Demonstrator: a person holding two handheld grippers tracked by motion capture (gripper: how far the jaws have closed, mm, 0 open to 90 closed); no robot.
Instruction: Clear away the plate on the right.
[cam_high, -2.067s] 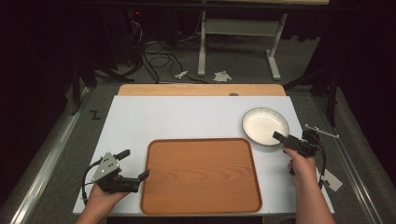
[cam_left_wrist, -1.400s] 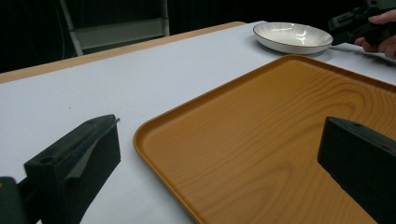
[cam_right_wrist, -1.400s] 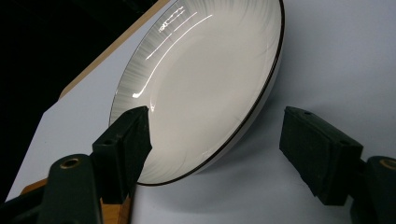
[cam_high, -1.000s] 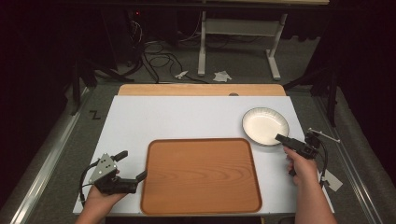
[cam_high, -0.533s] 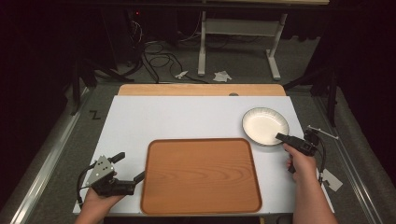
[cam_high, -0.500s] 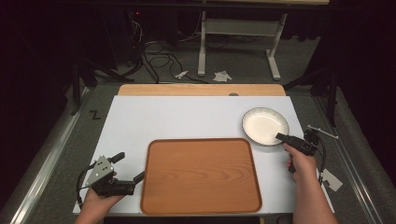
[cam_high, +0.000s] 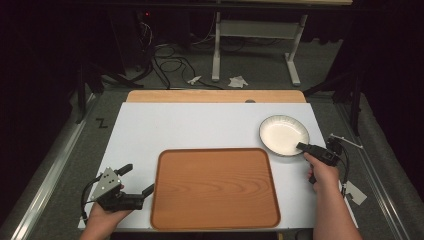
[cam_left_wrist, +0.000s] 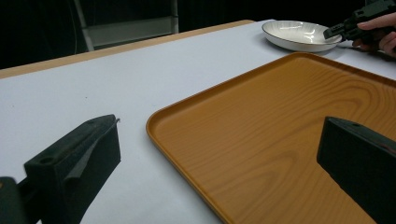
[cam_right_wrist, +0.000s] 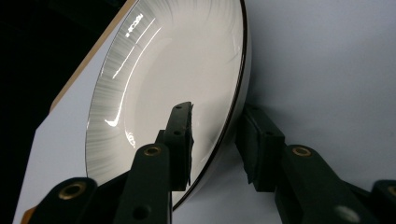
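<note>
white table (cam_high: 200, 125), bowl (cam_high: 280, 132) rim between right claw (cam_high: 301, 146) jaws (closing, gap remains)

From the right gripper view I'm seeing the white bowl (cam_right_wrist: 154, 93) cut off at the top edge, and my right gripper (cam_right_wrist: 212, 140) is covering part of its near rim; I can't tell whether the pads are pressing on that rim. In the left gripper view the wooden tray (cam_left_wrist: 261, 140) is running off the right and bottom edges, with one jaw hiding a stretch of it. From the high view, the tray's (cam_high: 215, 187) near rim is sitting almost at the bottom edge.
</note>
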